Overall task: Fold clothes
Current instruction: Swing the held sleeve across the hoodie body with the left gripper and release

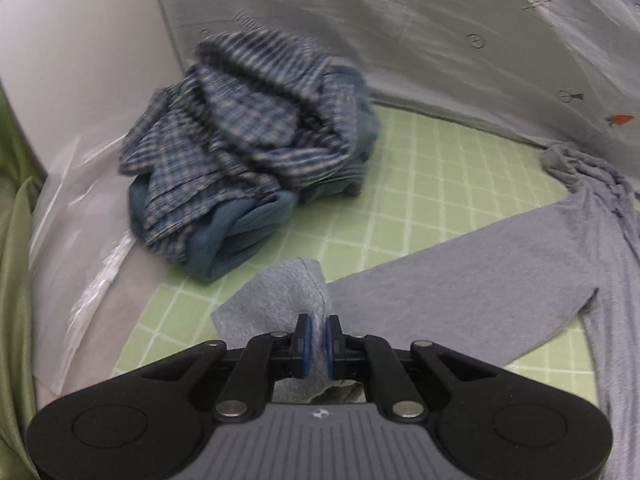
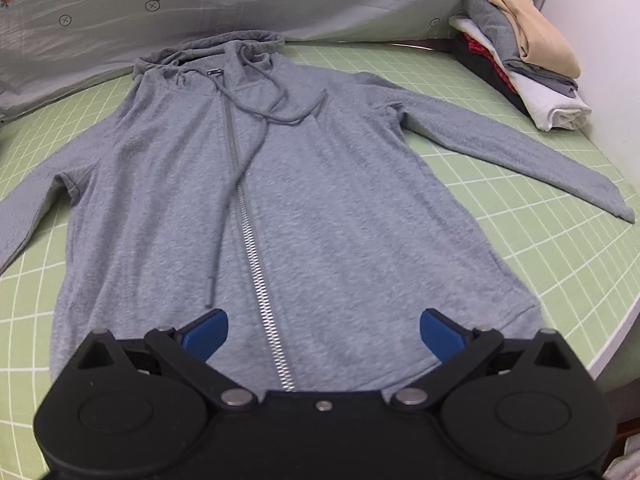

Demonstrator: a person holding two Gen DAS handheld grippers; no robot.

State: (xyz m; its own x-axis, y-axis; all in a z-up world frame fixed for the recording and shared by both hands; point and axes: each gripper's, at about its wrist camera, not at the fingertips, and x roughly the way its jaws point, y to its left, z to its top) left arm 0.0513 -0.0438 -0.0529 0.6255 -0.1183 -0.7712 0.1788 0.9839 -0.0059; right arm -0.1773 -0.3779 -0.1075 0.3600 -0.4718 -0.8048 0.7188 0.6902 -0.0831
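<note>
Two grippers are seen. At the lower centre of the left view, the sleeve cuff is pinched between the left gripper pads. In the right view, the right gripper fingers are spread above the hoodie, which is laid flat across the green mat. Farther off, crumpled plaid cloth is piled at upper left, folded clothes at upper right.
</note>
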